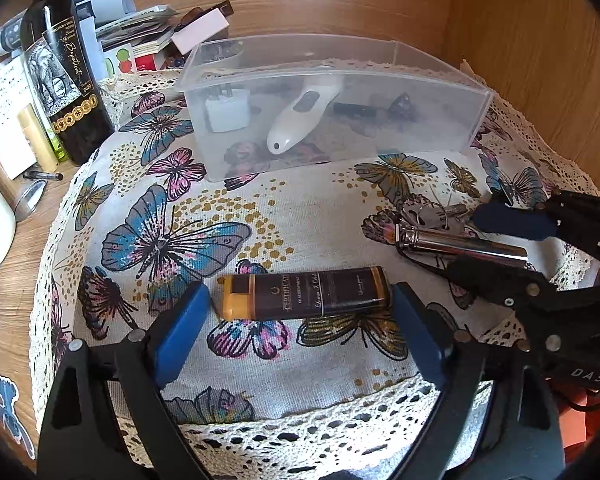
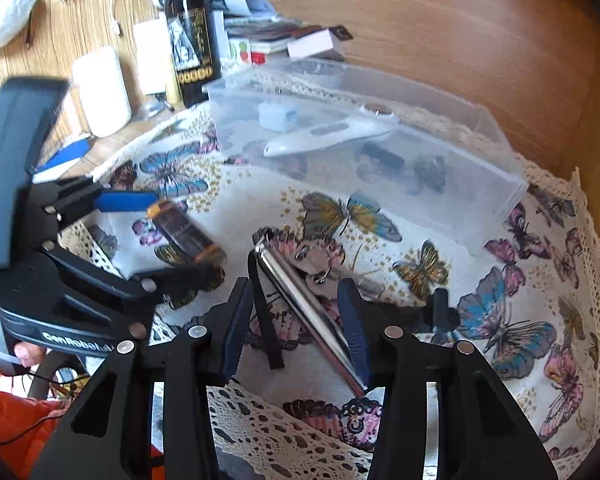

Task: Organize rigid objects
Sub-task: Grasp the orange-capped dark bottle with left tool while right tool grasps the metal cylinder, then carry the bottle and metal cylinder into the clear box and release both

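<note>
A brown tube with an orange cap lies on the butterfly cloth between the open fingers of my left gripper; it also shows in the right wrist view. A shiny metal cylinder on a key bunch lies to the right. My right gripper is open around that metal cylinder, with keys beside it. A clear plastic box at the back holds a white thermometer-like device, a white charger and small dark items.
A dark wine bottle stands at the back left beside papers and boxes. A white container stands on the wooden desk. A wooden wall runs behind and to the right.
</note>
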`<state>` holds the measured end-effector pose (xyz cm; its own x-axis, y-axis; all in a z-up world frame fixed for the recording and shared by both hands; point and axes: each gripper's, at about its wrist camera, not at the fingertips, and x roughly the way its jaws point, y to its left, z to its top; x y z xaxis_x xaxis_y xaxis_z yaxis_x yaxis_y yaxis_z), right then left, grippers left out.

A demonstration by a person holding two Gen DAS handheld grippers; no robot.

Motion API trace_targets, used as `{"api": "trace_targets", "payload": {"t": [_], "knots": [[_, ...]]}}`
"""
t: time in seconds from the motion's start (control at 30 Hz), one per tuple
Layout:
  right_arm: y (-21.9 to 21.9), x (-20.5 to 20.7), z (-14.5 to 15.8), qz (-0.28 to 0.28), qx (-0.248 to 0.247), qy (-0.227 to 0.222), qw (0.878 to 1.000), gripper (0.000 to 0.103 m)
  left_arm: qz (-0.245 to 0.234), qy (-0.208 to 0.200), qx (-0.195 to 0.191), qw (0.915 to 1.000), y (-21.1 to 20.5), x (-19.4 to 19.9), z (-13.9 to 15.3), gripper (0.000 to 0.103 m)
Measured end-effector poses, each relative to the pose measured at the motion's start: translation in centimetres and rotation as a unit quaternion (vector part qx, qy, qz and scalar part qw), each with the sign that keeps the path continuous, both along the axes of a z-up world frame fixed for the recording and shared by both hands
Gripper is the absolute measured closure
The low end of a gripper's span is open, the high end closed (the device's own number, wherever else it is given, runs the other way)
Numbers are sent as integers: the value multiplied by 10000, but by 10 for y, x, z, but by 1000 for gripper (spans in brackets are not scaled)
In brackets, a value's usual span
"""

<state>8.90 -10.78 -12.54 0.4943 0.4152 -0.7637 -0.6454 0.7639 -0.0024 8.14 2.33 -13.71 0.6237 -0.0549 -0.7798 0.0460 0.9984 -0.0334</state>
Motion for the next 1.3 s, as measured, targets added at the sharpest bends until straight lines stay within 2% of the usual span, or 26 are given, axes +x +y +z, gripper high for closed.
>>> {"api": "trace_targets", "payload": {"t": [0.07,0.23,0.37,0.43,0.5,0.8,1.3], "knots": [[0,1,-6,-26,-72,85,9999,67,26,-27,-26,10000,3,-2,1,22],[0,-1,-6,44,27,236,9997,73,9,-76,-194,9998,9,-5,2,22],[10,0,-8,92,-41,141,9998,75,-12,-116,-199,9997,8,-7,2,22],[13,2,-8,95,1,126,9999,86,-21,-126,-245,9996,7,-9,3,22],[15,3,-7,70,39,125,9999,89,-19,-133,-306,9994,9,-10,4,22],[10,-2,15,-78,298,-158,9994,89,-26,-335,-406,9986,10,-15,20,22],[-20,23,78,-721,875,-918,9893,89,91,-1189,-494,9916,25,-7,79,22]]}}
